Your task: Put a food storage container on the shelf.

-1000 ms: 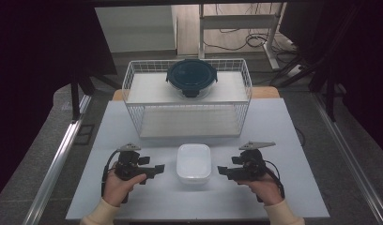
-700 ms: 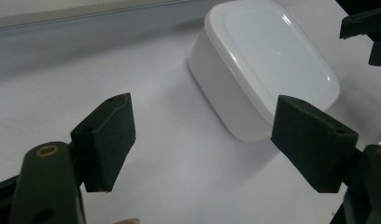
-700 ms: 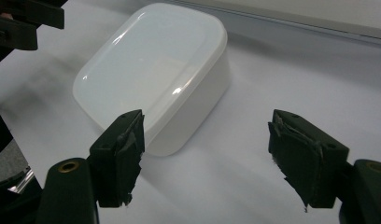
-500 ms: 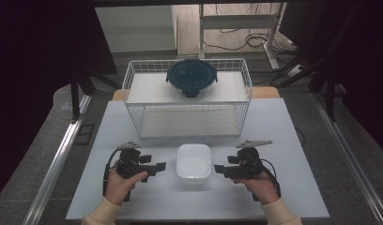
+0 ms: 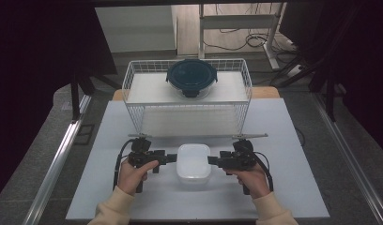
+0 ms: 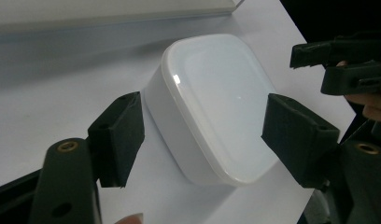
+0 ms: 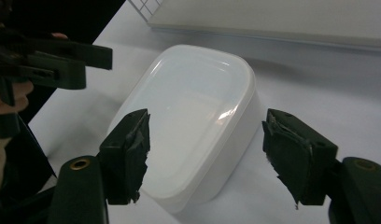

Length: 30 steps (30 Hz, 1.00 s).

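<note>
1. Sitting near the front middle of the table (image 5: 293, 140), the white box (image 5: 194, 161) rests upside down or lidded, I cannot tell which; its top face is smooth and glossy with rounded corners.
2. Behind it, at 12 o'clock, stands a wire basket (image 5: 133, 89) with a dark round lidded bowl (image 5: 191, 77) up on it, well apart from the box.
3. At the box's 9 o'clock the left gripper (image 5: 170, 158) points inward, jaws spread wide and holding nothing; in the left gripper view its fingers (image 6: 117, 135) stand either side of the box's near end, apart from its walls.
4. At 3 o'clock the right gripper (image 5: 211, 160) mirrors it, also wide open and empty; in the right gripper view its fingers (image 7: 128, 144) straddle the other end, again without touching.
5. My guess is that the box is light, thin plastic: stiff enough to hold shape, yet likely to flex and slide under the pads.
6. Gripping low on the straight side walls, beneath the rim, looks safer than the slick top or curved corners.
7. Squeezing from both ends at once should keep it from skating across the smooth table.
</note>
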### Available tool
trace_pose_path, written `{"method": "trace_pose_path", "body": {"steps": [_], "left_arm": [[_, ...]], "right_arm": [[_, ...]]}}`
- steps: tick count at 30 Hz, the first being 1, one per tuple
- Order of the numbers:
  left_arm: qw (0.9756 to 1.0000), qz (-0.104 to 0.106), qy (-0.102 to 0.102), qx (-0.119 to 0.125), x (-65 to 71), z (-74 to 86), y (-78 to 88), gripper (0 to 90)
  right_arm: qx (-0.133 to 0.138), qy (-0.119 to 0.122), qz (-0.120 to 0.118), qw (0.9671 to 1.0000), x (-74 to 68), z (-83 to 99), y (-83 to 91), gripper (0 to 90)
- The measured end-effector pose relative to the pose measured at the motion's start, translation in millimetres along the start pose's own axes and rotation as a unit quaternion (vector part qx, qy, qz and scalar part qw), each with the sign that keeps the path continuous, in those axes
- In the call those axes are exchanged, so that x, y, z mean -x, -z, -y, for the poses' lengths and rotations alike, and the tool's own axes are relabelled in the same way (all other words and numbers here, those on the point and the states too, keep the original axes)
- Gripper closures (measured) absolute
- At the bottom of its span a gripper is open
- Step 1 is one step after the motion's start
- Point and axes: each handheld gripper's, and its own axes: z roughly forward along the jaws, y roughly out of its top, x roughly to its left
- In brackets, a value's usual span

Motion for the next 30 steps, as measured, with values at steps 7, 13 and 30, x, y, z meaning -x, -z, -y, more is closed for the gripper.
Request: {"method": "trace_pose_path", "body": {"steps": [7, 13, 30], "left_arm": [[0.9998, 0.013, 0.013, -0.009, -5.5, -0.1, -12.6, 33.8], [0.9983, 0.033, 0.046, -0.012, -13.0, 5.1, -20.3, 35.2], [0.9944, 0.072, 0.071, -0.032, -17.1, 6.9, -34.1, 55.8]], "right_arm": [[-0.011, -0.021, -0.012, 0.9997, 7.7, 1.1, -15.9, 37.3], [-0.024, -0.03, -0.017, 0.9991, 12.4, 4.9, -25.3, 40.7], [-0.031, -0.068, -0.038, 0.9965, 18.1, 8.7, -32.9, 56.2]]}}
